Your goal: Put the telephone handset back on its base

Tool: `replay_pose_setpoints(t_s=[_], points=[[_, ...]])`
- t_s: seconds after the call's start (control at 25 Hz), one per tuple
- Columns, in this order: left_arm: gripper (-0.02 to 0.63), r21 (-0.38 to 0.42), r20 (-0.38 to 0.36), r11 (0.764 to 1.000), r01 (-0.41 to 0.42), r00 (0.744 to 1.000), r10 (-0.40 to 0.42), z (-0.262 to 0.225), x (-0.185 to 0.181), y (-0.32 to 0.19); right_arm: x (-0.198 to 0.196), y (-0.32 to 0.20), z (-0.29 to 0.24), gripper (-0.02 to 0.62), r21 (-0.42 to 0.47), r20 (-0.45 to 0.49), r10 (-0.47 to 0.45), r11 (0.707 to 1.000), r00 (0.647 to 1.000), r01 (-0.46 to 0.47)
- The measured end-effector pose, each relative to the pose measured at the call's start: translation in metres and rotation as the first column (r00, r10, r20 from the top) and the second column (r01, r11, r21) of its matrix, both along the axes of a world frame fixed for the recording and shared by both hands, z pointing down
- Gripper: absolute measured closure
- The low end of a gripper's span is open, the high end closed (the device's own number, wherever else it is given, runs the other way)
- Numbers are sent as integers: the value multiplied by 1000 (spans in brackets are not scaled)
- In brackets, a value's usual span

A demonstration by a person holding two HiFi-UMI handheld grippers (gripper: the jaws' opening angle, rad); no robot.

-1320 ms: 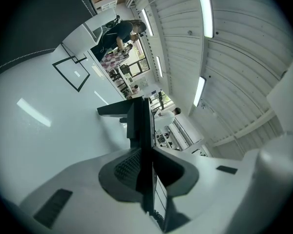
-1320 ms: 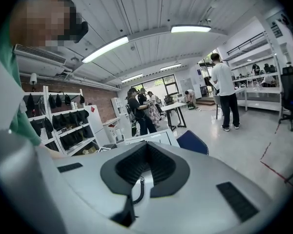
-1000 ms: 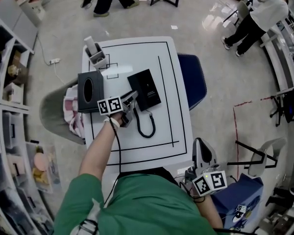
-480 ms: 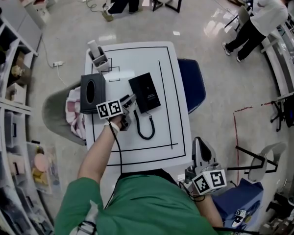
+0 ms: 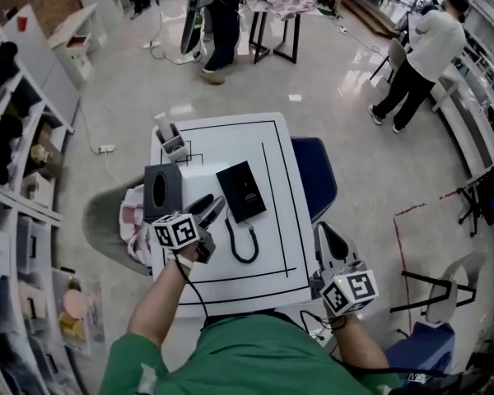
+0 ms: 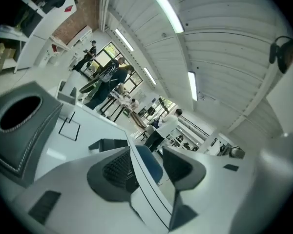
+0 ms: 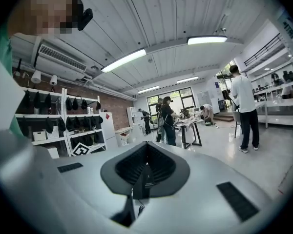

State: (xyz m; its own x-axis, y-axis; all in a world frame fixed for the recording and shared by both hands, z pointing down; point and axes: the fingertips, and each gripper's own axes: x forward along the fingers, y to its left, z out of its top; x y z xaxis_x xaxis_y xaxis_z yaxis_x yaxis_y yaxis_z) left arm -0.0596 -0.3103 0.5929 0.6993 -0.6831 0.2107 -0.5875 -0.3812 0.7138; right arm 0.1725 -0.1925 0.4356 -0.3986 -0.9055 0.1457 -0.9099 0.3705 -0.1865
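Note:
The black telephone base (image 5: 249,189) sits mid-table, and its coiled cord (image 5: 245,243) loops toward me. The handset (image 5: 229,189) seems to lie along the base's left side; black on black, its outline is hard to make out. My left gripper (image 5: 214,206) hovers just left of and nearer than the phone, jaws open and empty. In the left gripper view (image 6: 147,152) the telephone (image 6: 107,144) shows beyond the left jaw. My right gripper (image 5: 323,232) is off the table's near right corner, shut and empty, and points out into the room (image 7: 145,145).
A dark grey tissue box (image 5: 162,191) (image 6: 19,126) stands left of the phone, with a small holder (image 5: 171,142) behind it. A blue chair (image 5: 317,171) is at the table's (image 5: 255,138) right, and a grey chair with pink cloth (image 5: 132,220) at its left. Beyond are people and shelves.
My left gripper has drawn back from the phone's left side toward me, and its jaws have spread. The head view has tilted up and shows more of the room.

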Motion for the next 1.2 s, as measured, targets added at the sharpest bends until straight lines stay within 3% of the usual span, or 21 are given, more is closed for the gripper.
replay_pose_setpoints(t_s=[0.16,0.36,0.48,0.64,0.92,1.2], points=[[397,151,69,988,29,997,-39,-61,-8,14,-10,-28,-18,574,57,-39,-57,997,998,59],[437,310,159,950,46,982,-100,-119,-12,28,-26,-61,-43,572,117,-67,-116,985,991,123],[471,364,188,930,53,974,-129,-143,-11,50,-40,-60,-56,572,129,-32,-147,980,989,150],[553,466,196,882,68,964,-178,-179,-5,60,-58,-66,-70,572,166,40,-173,972,984,164],[584,517,258,850,102,928,-269,-192,-10,72,-88,-43,-62,572,157,90,-254,959,963,238],[583,535,271,838,109,917,-292,-202,1,82,-94,-21,-71,572,160,87,-282,951,955,266]])
